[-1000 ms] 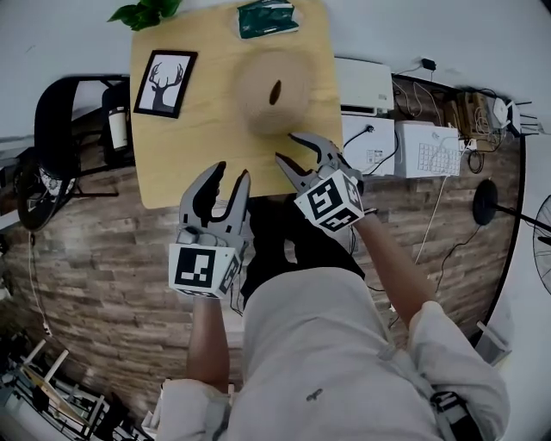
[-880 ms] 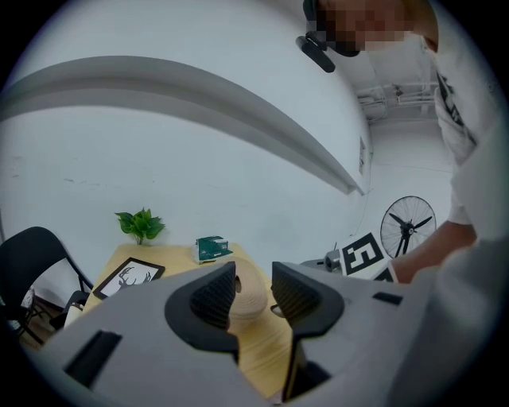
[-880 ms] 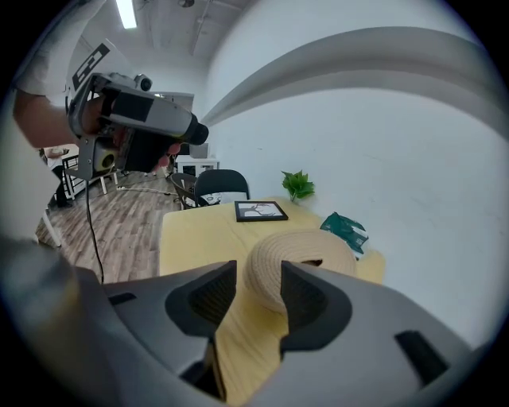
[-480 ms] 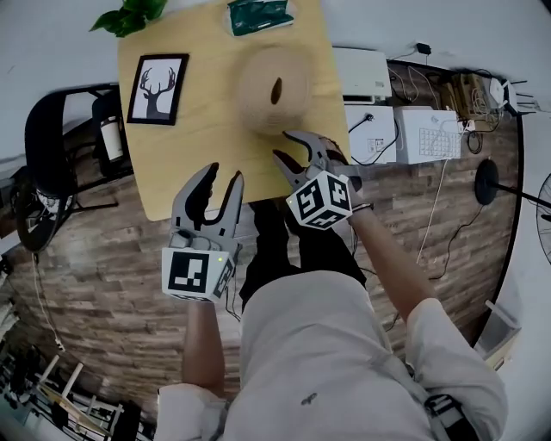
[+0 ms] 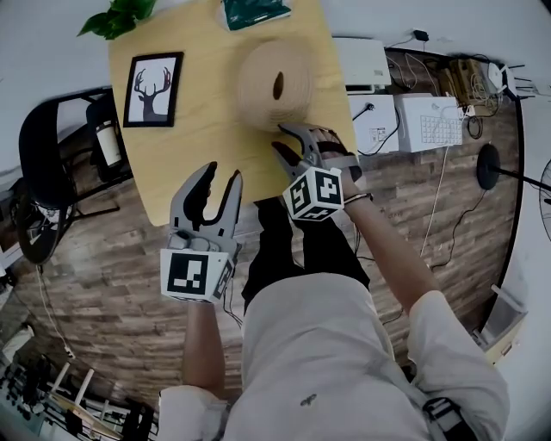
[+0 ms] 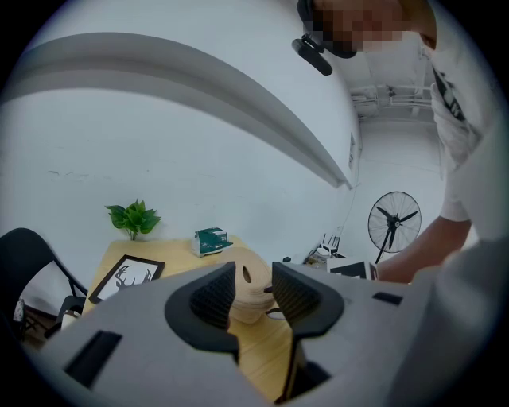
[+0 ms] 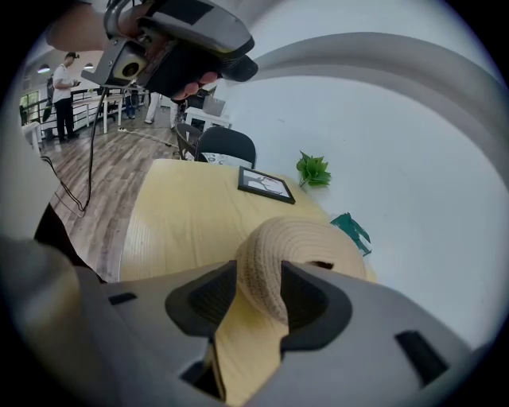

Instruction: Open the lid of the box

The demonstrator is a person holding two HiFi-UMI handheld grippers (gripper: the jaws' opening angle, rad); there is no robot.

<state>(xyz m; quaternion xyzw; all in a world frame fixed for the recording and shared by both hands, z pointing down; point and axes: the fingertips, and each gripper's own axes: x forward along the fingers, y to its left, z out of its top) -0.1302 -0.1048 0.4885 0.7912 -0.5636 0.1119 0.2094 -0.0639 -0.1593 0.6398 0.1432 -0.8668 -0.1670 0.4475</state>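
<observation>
Two pairs of tongs are held out by the person at the near edge of the wooden worktop [image 5: 194, 138]. The right tongs [image 5: 278, 138] have their jaws apart, with the tips right at the near side of the round tan box [image 5: 258, 121]. In the right gripper view the same right tongs [image 7: 258, 272] frame the ribbed wall of the box [image 7: 310, 246] in the gap between the jaws. I cannot tell whether either jaw touches it. The lid [image 5: 258, 77] sits on the box, with a dark slot in its top.

To the left of the right tongs and nearer the person, the left tongs [image 5: 222, 175] hover over the worktop's edge. Their jaws are apart with nothing between them. From the left gripper view, the left tongs [image 6: 253, 278] point toward the box [image 6: 248, 304], which stands well ahead of them.

Beyond the left tongs and off to their left lies a framed deer picture [image 5: 153, 88]. Farther back, at the far corner, there is a green plant [image 5: 112, 19]. A green packet [image 5: 254, 10] lies past the box, beyond the right tongs. A black chair [image 5: 43, 146] stands on the plank floor [image 5: 103, 284] left of the left tongs.
</observation>
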